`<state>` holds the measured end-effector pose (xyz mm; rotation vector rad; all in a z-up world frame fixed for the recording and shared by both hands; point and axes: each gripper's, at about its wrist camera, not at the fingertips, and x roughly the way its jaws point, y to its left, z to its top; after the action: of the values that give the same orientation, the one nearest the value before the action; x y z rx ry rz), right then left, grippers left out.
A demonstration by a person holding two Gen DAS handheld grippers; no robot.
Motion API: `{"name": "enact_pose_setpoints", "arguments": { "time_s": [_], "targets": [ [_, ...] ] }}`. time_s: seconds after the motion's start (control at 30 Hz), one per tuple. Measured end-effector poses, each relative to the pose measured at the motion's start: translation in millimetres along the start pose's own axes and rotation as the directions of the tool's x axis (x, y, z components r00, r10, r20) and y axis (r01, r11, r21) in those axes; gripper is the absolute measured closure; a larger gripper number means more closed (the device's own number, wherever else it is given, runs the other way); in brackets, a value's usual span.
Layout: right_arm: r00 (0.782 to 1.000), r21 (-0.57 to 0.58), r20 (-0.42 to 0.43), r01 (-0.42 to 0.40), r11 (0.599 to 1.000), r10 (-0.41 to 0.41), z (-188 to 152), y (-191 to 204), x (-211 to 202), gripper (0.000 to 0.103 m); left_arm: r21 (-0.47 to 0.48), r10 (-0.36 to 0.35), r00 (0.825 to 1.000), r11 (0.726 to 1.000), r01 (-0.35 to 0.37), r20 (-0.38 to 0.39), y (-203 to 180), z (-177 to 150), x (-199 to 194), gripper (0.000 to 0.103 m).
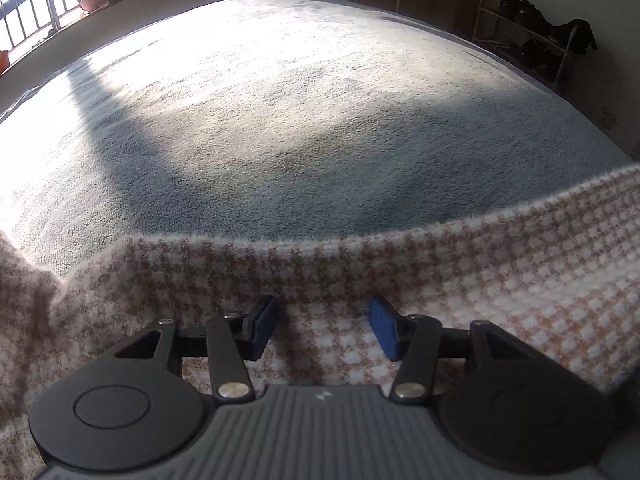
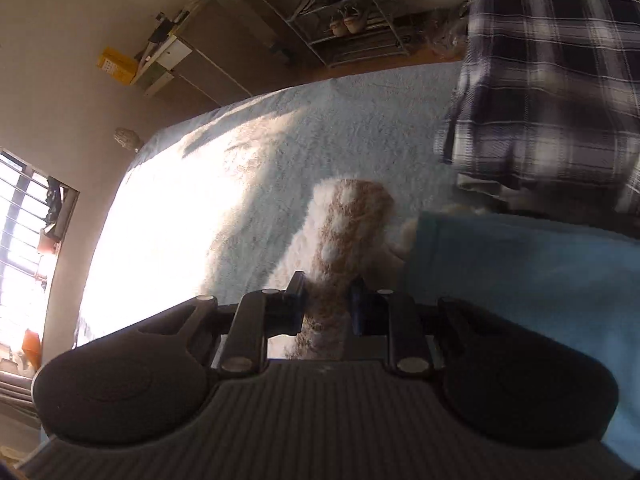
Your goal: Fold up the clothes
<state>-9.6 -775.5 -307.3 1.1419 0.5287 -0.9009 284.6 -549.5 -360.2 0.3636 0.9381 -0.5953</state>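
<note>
The left gripper (image 1: 324, 330) stands half open over the brown-and-white houndstooth knit garment (image 1: 460, 280), gripping nothing; the garment lies on the pale blue fleece bed cover (image 1: 280, 120). The right gripper (image 2: 328, 304) has its jaws narrowed on a bunched strip of that knit.

The bed cover (image 1: 280, 120) is a fluffy, matt pile cloth. The garment (image 1: 500, 272) is a soft woolly knit with fuzzy edges. The left gripper (image 1: 322, 330) has matt black plastic arms, shiny metal rivets and smooth blue pads (image 1: 384, 330).
</note>
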Motion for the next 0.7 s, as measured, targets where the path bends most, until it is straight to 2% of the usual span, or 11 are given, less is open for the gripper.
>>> {"name": "enact_pose_setpoints", "arguments": {
  "time_s": [0.07, 0.13, 0.23, 0.3, 0.37, 0.43, 0.57, 0.63, 0.7],
  "targets": [
    [1.0, 0.032, 0.001, -0.018, 0.999, 0.018, -4, -16, 8, 0.083, 0.004, 0.003, 1.0, 1.0, -0.003, -0.001, -1, 1, -1, 0.048],
    [0.999, 0.047, 0.015, -0.046, 0.998, 0.046, -7, -23, 10, 0.078, 0.007, 0.004, 1.0, 1.0, -0.004, 0.002, -1, 1, -1, 0.048],
    [0.995, 0.031, 0.097, -0.033, 0.999, 0.03, -6, -20, -5, 0.071, -0.005, 0.008, 1.0, 1.0, -0.008, 0.004, 3, 0, -6, 0.048],
    [0.981, -0.006, 0.195, 0.021, 1.0, -0.02, -2, -22, -24, 0.066, -0.034, 0.006, 1.0, 0.999, -0.006, 0.001, 9, -3, -17, 0.049],
    [0.961, -0.048, 0.274, 0.061, 0.997, -0.045, -4, -21, -44, 0.052, -0.084, -0.006, 1.0, 0.996, 0.006, 0.006, 21, -12, -36, 0.049],
    [0.948, -0.112, 0.318, 0.072, 0.991, -0.033, -12, -18, -62, 0.051, -0.153, -0.028, 0.999, 0.988, 0.031, 0.017, 38, -26, -60, 0.049],
    [0.956, -0.291, 0.282, 0.005, 0.957, 0.08, -44, -5, -87, 0.051, -0.34, -0.029, 0.999, 0.94, 0.039, 0.036, 92, -77, -124, 0.049],
    [0.969, -0.381, 0.221, -0.018, 0.924, 0.11, -68, 7, -96, 0.051, -0.44, -0.015, 0.999, 0.897, 0.036, 0.05, 123, -107, -159, 0.049],
    [0.982, -0.463, 0.13, -0.061, 0.884, 0.135, -95, 26, -101, 0.051, -0.543, 0.014, 0.998, 0.839, 0.019, 0.057, 159, -140, -195, 0.049]
  ]
}}
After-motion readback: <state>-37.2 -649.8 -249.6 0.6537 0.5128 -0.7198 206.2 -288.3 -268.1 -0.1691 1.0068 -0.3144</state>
